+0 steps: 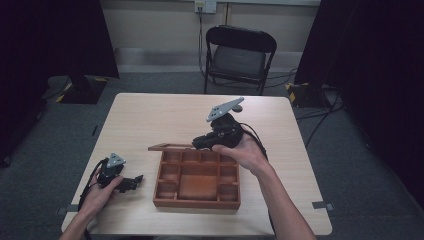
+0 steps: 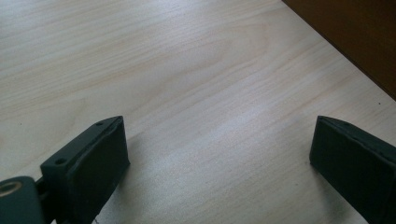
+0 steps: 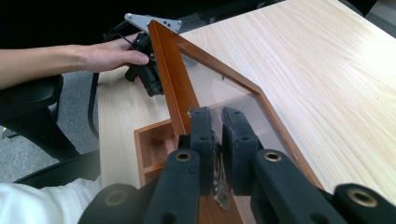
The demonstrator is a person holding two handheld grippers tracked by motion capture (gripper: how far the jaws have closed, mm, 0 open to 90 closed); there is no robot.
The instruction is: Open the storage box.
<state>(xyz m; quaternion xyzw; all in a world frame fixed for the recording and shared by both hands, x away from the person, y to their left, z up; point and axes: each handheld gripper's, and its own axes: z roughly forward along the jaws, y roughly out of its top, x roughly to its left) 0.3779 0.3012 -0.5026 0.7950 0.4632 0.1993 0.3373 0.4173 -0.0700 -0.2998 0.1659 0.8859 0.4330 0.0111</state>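
Observation:
A brown wooden box (image 1: pixel 197 203) with several compartments stands on the table, near its front edge. Its glass-paned lid (image 1: pixel 170 147) is raised from the far side. My right gripper (image 1: pixel 201 142) is shut on the lid's frame. In the right gripper view the jaws (image 3: pixel 217 123) pinch the lid (image 3: pixel 173 74) at its edge, with the box (image 3: pixel 152 144) below. My left gripper (image 1: pixel 135 181) rests on the table to the left of the box, open. Its jaws (image 2: pixel 219 154) stand wide apart over bare wood, with the box's side (image 2: pixel 359 32) at the upper right.
The light wooden table (image 1: pixel 150 115) has free room behind and to both sides of the box. A black folding chair (image 1: pixel 239 55) stands beyond the far edge. Dark curtains hang at both sides, and cables lie on the grey floor.

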